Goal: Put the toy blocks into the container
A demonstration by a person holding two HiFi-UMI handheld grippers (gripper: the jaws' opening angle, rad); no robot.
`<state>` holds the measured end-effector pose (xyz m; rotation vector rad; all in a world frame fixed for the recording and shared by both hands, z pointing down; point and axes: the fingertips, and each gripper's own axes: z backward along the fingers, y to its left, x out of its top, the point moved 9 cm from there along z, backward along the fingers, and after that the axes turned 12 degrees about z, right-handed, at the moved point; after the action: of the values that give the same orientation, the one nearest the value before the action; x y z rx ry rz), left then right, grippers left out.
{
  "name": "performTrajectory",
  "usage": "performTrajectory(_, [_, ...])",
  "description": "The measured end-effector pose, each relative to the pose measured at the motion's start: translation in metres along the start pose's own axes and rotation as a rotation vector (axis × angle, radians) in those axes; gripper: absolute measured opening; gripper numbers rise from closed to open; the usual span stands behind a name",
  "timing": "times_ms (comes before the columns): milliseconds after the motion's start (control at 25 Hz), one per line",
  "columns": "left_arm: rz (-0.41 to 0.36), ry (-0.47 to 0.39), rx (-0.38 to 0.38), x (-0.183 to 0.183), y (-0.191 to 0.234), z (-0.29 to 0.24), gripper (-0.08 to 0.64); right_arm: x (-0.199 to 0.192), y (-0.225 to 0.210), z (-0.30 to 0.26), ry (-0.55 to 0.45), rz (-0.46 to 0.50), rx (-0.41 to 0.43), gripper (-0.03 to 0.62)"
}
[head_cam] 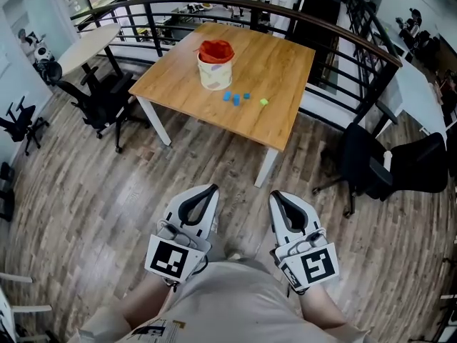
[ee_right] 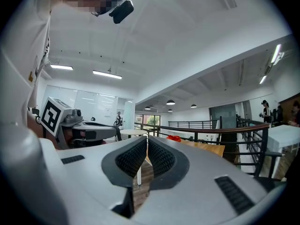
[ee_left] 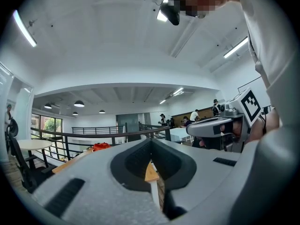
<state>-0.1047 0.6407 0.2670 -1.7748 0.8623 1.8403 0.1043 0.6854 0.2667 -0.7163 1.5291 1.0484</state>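
Note:
The cream container (head_cam: pixel 215 66) with a red liner stands on the wooden table (head_cam: pixel 278 63), far ahead of me. Beside it lie small blue blocks (head_cam: pixel 233 98) and one green block (head_cam: pixel 263 101). My left gripper (head_cam: pixel 210 190) and right gripper (head_cam: pixel 277 196) are held low in front of my body, over the floor and well short of the table. Both point level toward it, with jaws shut and nothing between them. In the left gripper view the jaws meet at the left gripper's tip (ee_left: pixel 151 143), and the red liner (ee_left: pixel 101 146) shows far off. The right gripper (ee_right: pixel 146 140) sees the same liner (ee_right: pixel 174 138).
Black office chairs stand left of the table (head_cam: pixel 100 100) and to its right (head_cam: pixel 375 164). A dark railing (head_cam: pixel 335 31) curves behind the table, and a pale round table (head_cam: pixel 86 45) sits at the far left. Wood-plank floor (head_cam: pixel 128 191) lies between me and the table.

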Motion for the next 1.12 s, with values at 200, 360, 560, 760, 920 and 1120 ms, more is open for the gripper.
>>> performTrajectory(200, [0.001, -0.004, 0.012, -0.01, 0.006, -0.005, 0.012, -0.009, -0.004, -0.011, -0.017, 0.012, 0.01, 0.023])
performTrajectory(360, [-0.001, -0.001, 0.021, -0.02, 0.019, -0.016, 0.012, -0.016, -0.012, -0.029, -0.039, 0.025, -0.001, 0.023])
performTrajectory(560, [0.009, -0.001, 0.021, -0.028, 0.038, -0.032, 0.012, -0.027, -0.021, -0.055, -0.03, 0.045, 0.009, 0.023])
performTrajectory(760, [0.01, 0.005, 0.012, -0.029, 0.067, -0.055, 0.012, -0.037, -0.03, -0.089, -0.014, 0.036, 0.011, 0.023])
performTrajectory(920, [0.015, 0.006, -0.002, -0.029, 0.094, -0.079, 0.012, -0.044, -0.039, -0.121, -0.006, 0.033, 0.007, 0.023])
performTrajectory(1120, [0.027, 0.024, -0.025, -0.028, 0.13, -0.114, 0.012, -0.051, -0.056, -0.163, 0.016, 0.02, -0.007, 0.023])
